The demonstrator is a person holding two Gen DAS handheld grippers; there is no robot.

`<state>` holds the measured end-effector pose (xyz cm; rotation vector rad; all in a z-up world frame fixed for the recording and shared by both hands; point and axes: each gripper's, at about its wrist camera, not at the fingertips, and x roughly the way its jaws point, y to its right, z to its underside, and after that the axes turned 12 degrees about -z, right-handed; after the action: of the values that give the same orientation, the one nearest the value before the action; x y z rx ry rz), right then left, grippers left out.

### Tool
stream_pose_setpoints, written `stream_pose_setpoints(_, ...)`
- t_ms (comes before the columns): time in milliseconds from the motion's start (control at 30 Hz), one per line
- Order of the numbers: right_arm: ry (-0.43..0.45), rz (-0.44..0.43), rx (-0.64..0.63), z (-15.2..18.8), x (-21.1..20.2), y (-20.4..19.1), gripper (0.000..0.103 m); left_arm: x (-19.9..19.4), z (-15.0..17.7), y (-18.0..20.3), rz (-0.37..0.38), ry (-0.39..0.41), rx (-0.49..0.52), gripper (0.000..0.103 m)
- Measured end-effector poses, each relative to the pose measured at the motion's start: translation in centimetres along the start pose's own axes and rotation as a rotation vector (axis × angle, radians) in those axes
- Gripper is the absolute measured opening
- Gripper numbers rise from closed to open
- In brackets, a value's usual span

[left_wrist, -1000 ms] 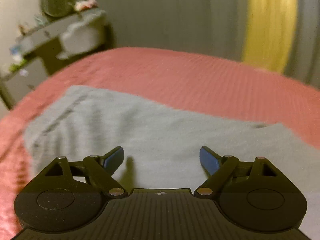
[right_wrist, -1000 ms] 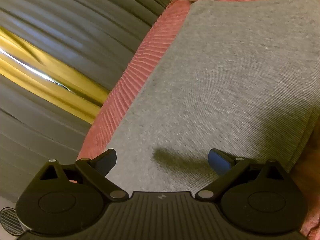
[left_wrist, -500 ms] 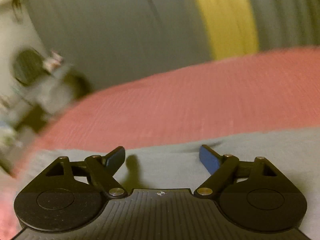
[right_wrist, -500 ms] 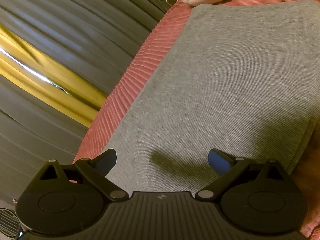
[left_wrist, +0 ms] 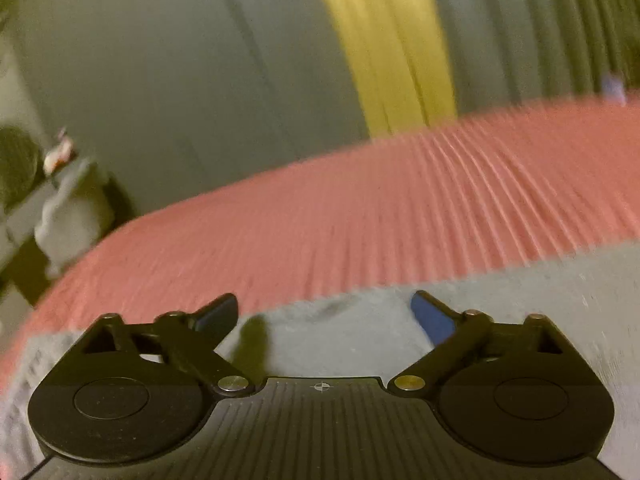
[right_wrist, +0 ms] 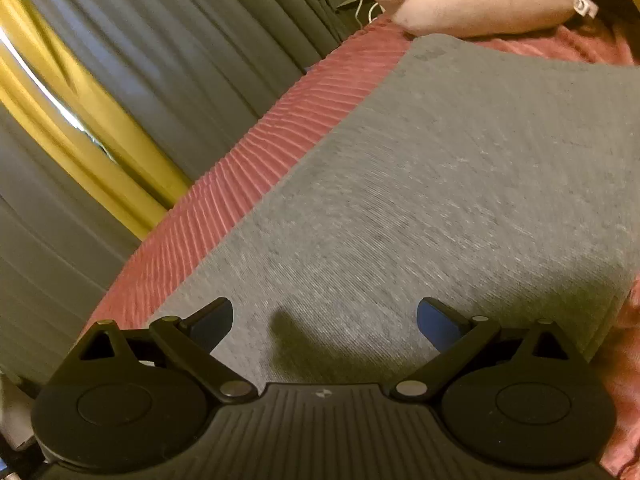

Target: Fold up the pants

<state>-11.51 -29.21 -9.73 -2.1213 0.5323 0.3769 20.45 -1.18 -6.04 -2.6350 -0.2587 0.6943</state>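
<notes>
Hovering left tool (left_wrist: 324, 312) and right tool (right_wrist: 325, 320), both spread, above grey pants (right_wrist: 440, 200), red bedspread (left_wrist: 360, 216)

Both the left gripper (left_wrist: 325, 314) and the right gripper (right_wrist: 325, 318) have a ribbed black body with a small crosshair mark at the front edge, two round black discs, black linkage arms with silver and brass-coloured pivot screws, and blue fingertip pads (right_wrist: 438, 322).
</notes>
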Motion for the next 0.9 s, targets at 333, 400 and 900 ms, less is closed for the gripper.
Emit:
stream_pose_setpoints(333,-0.057,-0.178,-0.105,-0.9,2.0,-3.7,0.099,1.1,-0.6,-5.9,0.079,-0.061,-0.317,0.095)
stream_pose_setpoints(400,-0.156,-0.318,-0.127,-0.7,3.9,-5.4,0.099,1.2,-0.2,-5.7,0.128,-0.069,-0.284,0.095)
stream_pose_setpoints(900,0.023,-0.194,0.175,-5.8,0.8,7.3,0.093,3.2,2.5,-3.7,0.128,-0.066,-0.195,0.103)
